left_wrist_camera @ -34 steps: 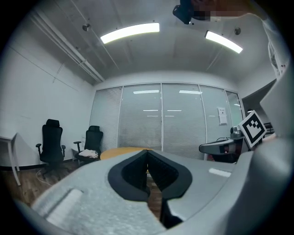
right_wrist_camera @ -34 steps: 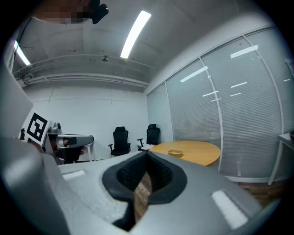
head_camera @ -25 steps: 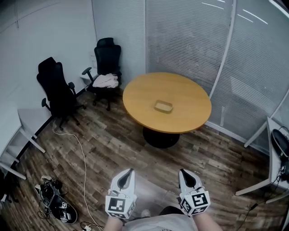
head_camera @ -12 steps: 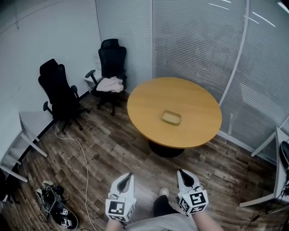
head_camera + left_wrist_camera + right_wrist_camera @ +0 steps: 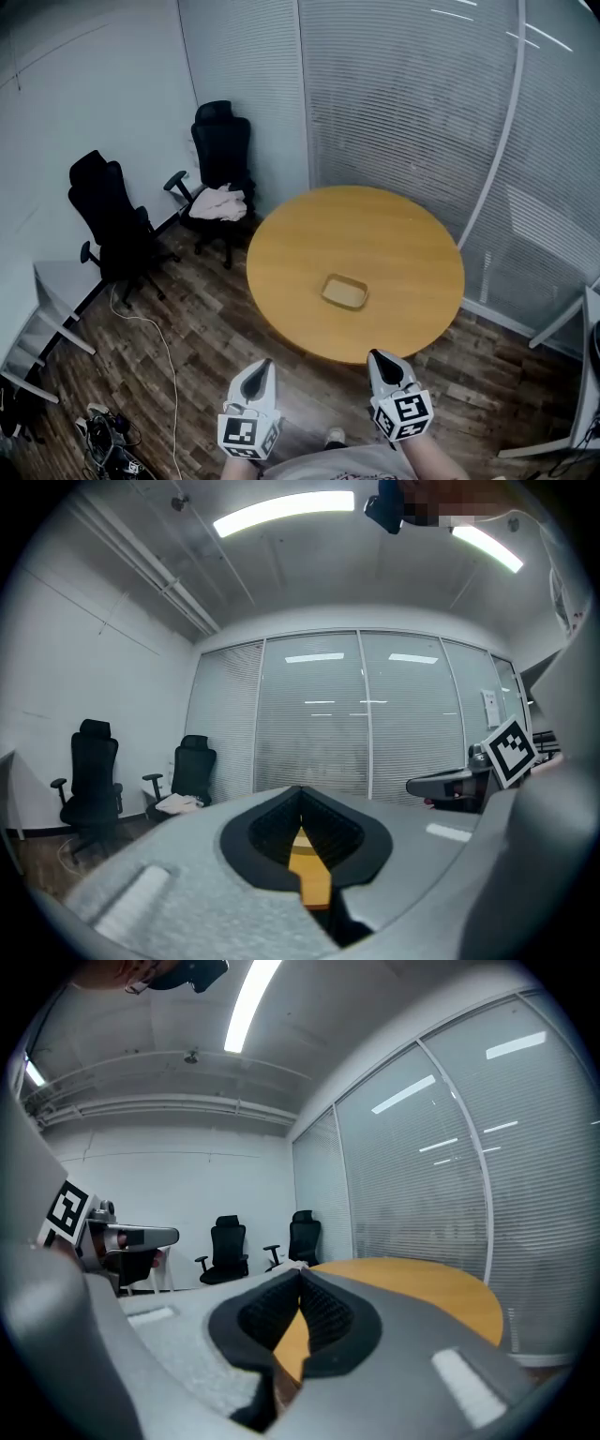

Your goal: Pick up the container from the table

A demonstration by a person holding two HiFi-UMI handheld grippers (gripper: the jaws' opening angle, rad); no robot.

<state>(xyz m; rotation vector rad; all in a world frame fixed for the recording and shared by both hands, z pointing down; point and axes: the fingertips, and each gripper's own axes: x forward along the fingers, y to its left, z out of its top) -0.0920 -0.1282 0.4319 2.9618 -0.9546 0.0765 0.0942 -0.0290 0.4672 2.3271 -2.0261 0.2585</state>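
A shallow tan container (image 5: 344, 292) lies on the round wooden table (image 5: 375, 230), toward its near edge. Both grippers are held side by side at the bottom of the head view, short of the table and over the wooden floor. My left gripper (image 5: 268, 363) points at the table's near left edge, its jaws together with nothing in them (image 5: 300, 791). My right gripper (image 5: 374, 355) sits just before the table's near rim, likewise shut and empty (image 5: 300, 1272). The tabletop (image 5: 422, 1283) fills the right gripper view ahead of the jaws. The container is hidden in both gripper views.
Two black office chairs (image 5: 108, 220) (image 5: 220, 141) stand at the back left, one with a pale cloth (image 5: 220, 202) on its seat. A white cable (image 5: 161, 342) runs over the floor at left. A white desk (image 5: 42, 286) is at far left, slatted glass walls (image 5: 403, 94) behind the table.
The table and container have come much closer to both grippers, which moved forward toward the table together. Both stay shut and empty.
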